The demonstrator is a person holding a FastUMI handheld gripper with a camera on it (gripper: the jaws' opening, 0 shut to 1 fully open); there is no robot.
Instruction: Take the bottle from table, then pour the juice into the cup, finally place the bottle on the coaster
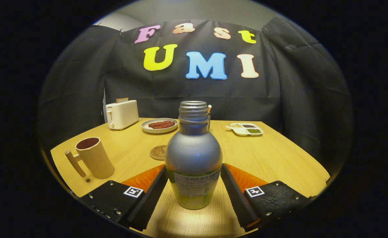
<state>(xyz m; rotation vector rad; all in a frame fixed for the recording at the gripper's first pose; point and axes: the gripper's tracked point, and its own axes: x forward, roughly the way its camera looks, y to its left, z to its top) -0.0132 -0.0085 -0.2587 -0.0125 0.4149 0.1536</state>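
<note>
The bottle (194, 155) stands upright on the bench (273, 155), uncapped, between the jaws, which seemingly touch its sides; grasp barely begun; cup (94, 158) and coaster (158, 152) beyond; pouring, placing remain.

My one camera rides on the tongs (194, 190) and looks forward along their two fingers (154, 195), low over the table (280, 155) and level with it. It sits very close to the bottle (194, 155), which stands between the fingers, each touching a side. Beyond, it faces the far table edge and the cloth wall (296, 92).
</note>
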